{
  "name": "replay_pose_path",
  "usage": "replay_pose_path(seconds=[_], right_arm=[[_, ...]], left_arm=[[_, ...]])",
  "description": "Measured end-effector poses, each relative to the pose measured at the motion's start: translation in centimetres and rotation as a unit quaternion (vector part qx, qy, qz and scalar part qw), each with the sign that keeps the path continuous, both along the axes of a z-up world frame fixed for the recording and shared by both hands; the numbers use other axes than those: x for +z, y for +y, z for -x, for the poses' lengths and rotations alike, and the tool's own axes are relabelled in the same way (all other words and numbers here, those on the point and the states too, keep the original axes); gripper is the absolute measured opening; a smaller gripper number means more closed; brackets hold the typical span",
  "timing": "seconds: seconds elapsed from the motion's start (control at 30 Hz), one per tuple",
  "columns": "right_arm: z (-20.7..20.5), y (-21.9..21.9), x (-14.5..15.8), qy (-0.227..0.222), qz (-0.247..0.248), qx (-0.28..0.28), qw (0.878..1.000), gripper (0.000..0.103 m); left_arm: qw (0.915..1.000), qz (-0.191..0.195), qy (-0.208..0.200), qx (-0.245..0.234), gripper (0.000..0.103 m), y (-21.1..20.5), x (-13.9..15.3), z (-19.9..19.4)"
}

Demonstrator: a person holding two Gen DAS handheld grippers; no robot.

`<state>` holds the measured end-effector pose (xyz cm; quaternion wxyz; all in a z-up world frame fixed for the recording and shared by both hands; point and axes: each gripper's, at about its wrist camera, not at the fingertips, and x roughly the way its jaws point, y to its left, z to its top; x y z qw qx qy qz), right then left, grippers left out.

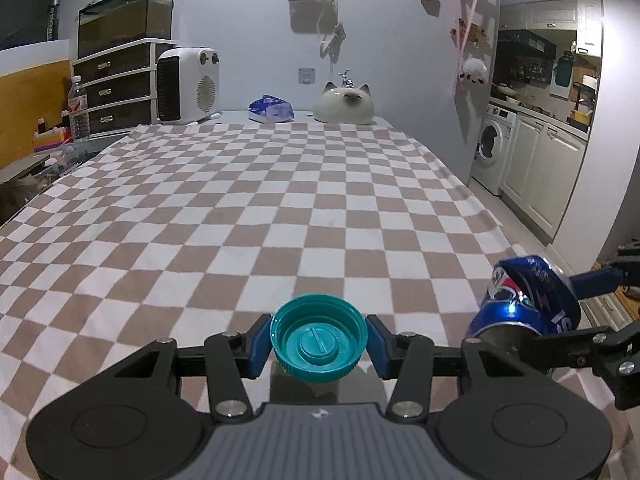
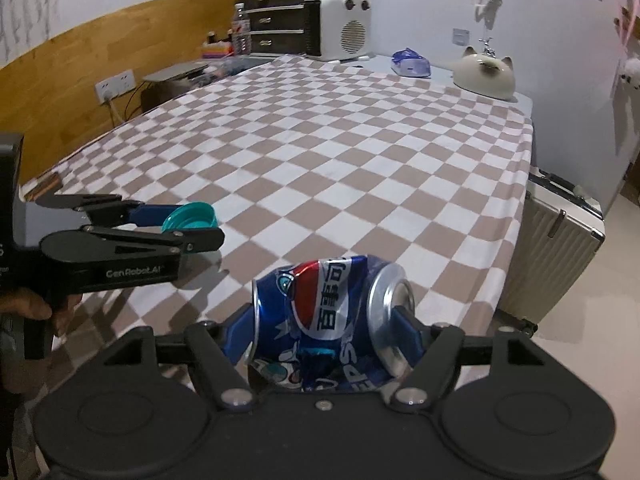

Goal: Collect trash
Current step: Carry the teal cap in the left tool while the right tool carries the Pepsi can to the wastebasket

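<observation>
Your left tongs (image 1: 319, 340) pinch the teal plastic bottle cap (image 1: 319, 339); your right tongs (image 2: 324, 330) clamp the crushed blue aluminium can (image 2: 328, 322) above the checkered tabletop (image 1: 260, 200).

A checkered cloth (image 1: 256, 200) covers the surface. At its far end stand a white heater (image 1: 187, 86) and a cat-shaped ornament (image 1: 344, 104). A washing machine (image 1: 493, 145) stands in the kitchen at the right.

teal cap (image 1: 319, 339): open side up | crushed blue can (image 2: 328, 322): sideways
</observation>
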<state>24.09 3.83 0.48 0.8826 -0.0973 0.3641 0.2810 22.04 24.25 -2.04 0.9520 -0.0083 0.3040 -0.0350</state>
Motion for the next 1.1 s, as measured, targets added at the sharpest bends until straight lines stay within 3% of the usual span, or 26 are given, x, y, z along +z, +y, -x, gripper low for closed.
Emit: replay_pose_path(seconds=[0.33,0.67,1.1], right_arm=[[2.3,-0.3,0.6,-0.025,0.013,0.006,1.0,0.067],[3.5,-3.1,3.1,-0.051,-0.043,-0.033,0.997,0.067],[6.5,-11.0,3.4,-0.083,-0.054,-0.105,0.989,0.068]], left_arm=[[0.9999,0.002,-0.01,0.005,0.05,-0.9,0.8,2.6],[0.9989,-0.002,-0.045,0.013,0.05,-2.3,3.7,5.1],[0.9984,0.019,-0.049,-0.019,0.05,-9.8,4.8,6.5]])
